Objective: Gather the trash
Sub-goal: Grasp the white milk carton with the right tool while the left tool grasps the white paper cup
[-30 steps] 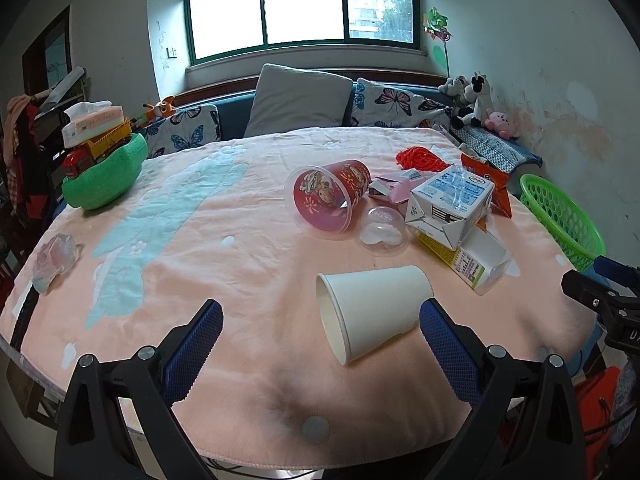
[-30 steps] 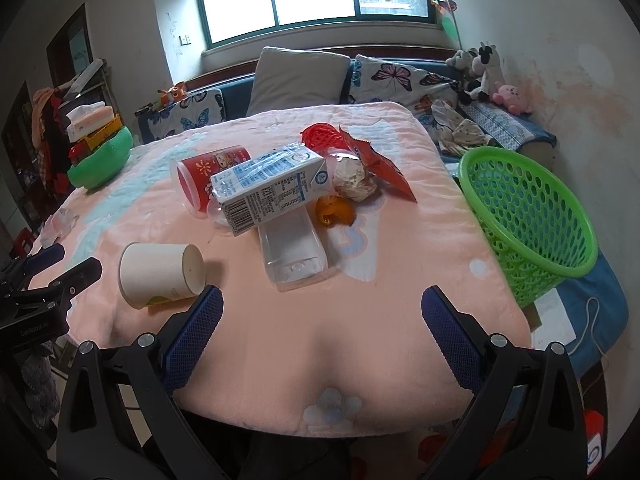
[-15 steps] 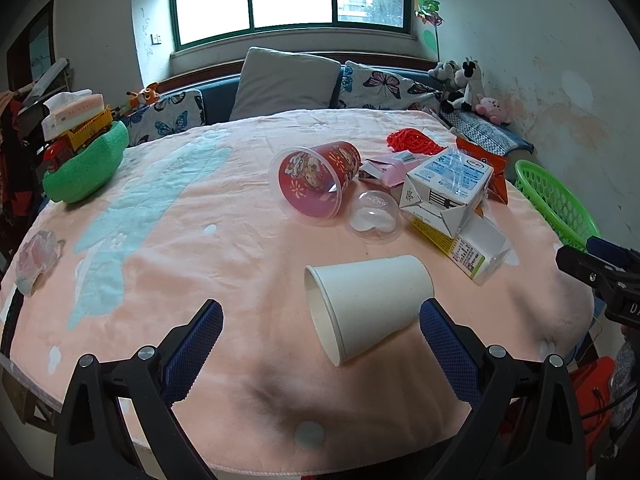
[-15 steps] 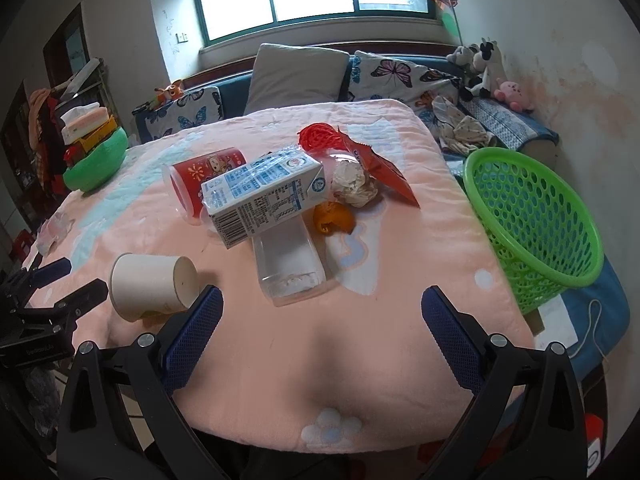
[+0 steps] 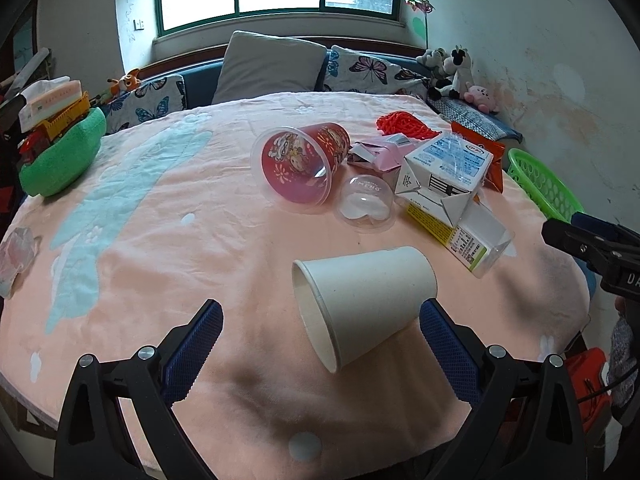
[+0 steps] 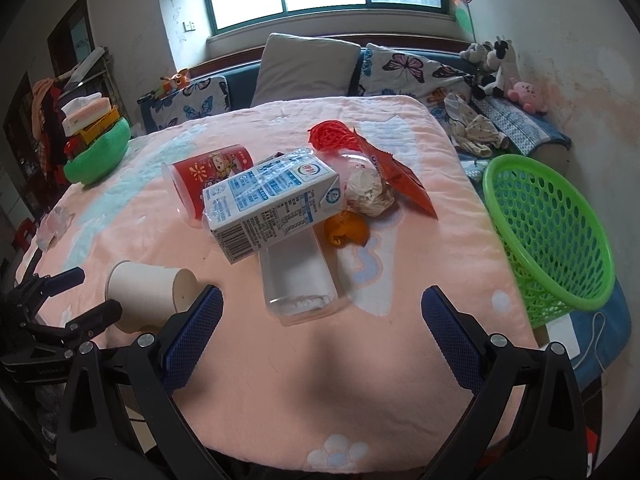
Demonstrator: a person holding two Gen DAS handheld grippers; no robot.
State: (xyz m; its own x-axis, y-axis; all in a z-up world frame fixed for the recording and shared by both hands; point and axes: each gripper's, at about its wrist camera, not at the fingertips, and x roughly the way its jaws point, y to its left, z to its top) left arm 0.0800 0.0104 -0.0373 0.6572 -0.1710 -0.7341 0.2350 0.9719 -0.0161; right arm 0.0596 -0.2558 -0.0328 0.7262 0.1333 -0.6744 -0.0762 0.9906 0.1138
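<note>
Near the front edge of the worktop (image 5: 160,220), the white paper cup (image 5: 362,302) lies on its side, mouth toward the left, framed between the wide-open jaws of the left hand-held gripper (image 5: 320,344), not yet pinched. Over to the right, the right hand-held gripper (image 6: 322,334) hangs wide and empty short of the clear plastic box (image 6: 298,280), with the milk carton (image 6: 272,208) resting on it. Off the right edge waits the green basket (image 6: 552,240). Looks like the first pickup: next, the left jaws need to close across the cup's body gently, since thin paper will likely crush.
</note>
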